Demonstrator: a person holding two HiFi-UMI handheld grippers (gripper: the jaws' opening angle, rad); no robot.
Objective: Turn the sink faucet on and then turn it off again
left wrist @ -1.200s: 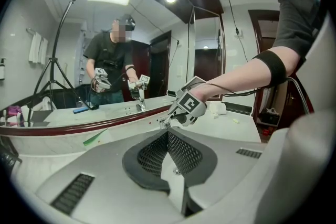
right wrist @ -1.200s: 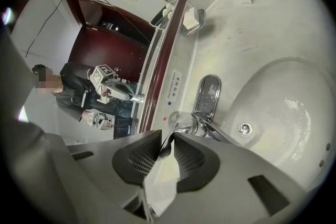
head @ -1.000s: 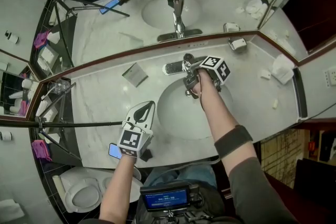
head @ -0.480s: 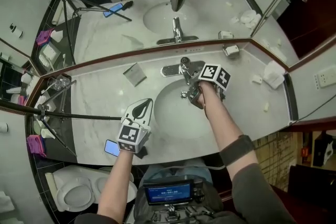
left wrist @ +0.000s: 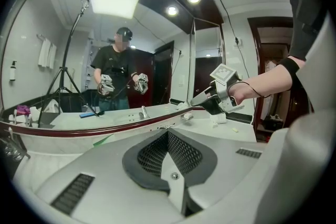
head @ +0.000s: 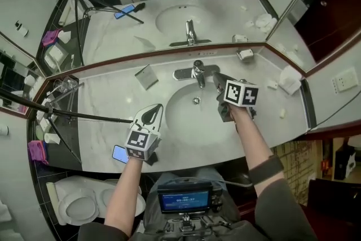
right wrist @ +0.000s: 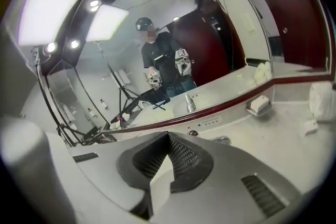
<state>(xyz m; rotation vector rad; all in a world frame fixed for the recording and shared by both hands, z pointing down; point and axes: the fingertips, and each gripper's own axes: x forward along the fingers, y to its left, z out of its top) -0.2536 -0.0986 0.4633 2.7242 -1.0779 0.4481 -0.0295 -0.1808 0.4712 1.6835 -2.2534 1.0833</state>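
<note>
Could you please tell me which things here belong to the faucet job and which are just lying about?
Job: faucet; sink; right claw, its jaws just closing on nothing.
Lying about: phone; soap dish; folded towel; tripod; left claw, shut and idle.

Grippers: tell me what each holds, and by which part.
Nothing is held. The left gripper is shut and empty. The right gripper, clear of the faucet, has just been closing its jaws with nothing between them.

Grey tools (head: pixel 153 115) — marker cubes (head: pixel 242 93), dark sleeve (head: pixel 277 196)
</note>
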